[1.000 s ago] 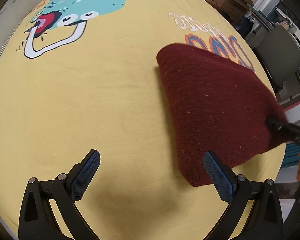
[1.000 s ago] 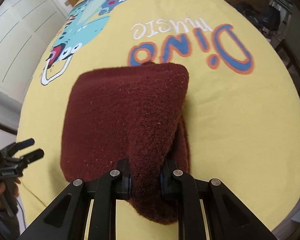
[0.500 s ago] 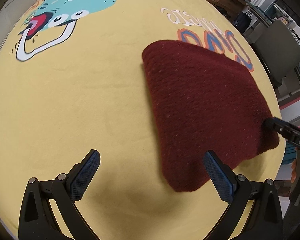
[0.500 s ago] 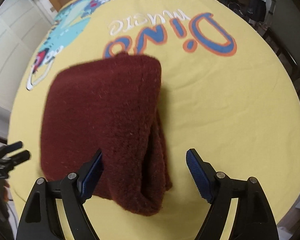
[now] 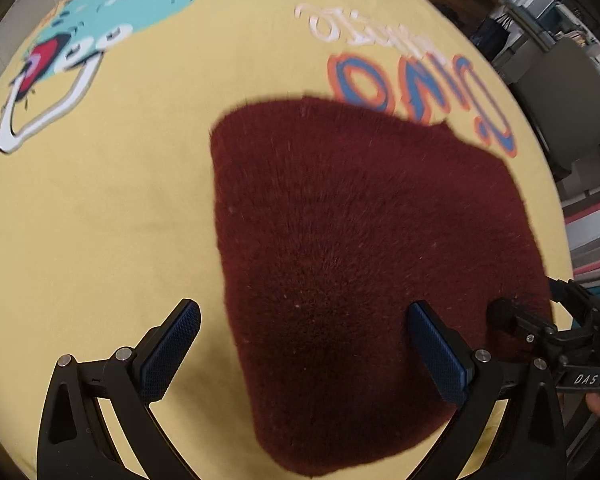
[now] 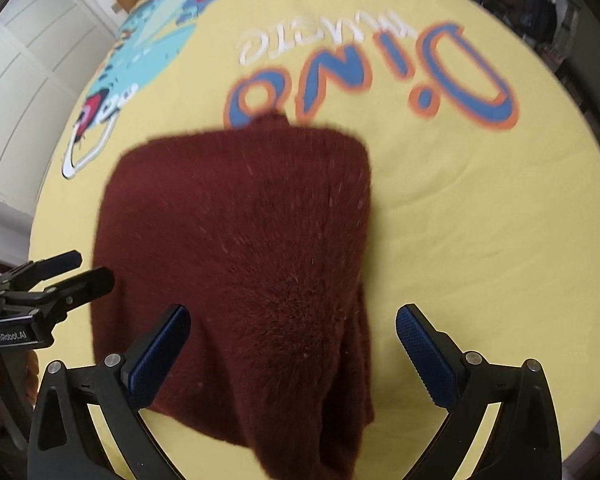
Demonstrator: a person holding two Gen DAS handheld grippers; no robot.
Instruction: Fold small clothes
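Observation:
A dark red fuzzy knit garment [image 5: 364,248] lies folded on the yellow printed cloth [image 5: 100,220]; it also shows in the right wrist view [image 6: 244,248]. My left gripper [image 5: 304,352] is open, its jaws spread over the garment's near edge. My right gripper [image 6: 292,352] is open and empty, jaws spread either side of the garment's near end. The right gripper also shows at the right edge of the left wrist view [image 5: 540,328], and the left gripper at the left edge of the right wrist view [image 6: 60,276].
The yellow cloth [image 6: 480,220] bears a dinosaur print [image 5: 100,20] and "Dino" lettering [image 6: 380,76]. A grey chair [image 5: 560,96] and boxes stand beyond the right edge. White cabinet doors [image 6: 20,80] are at the left.
My right gripper let go of the garment and opened wide; the garment now lies flat. Both grippers have moved closer over it.

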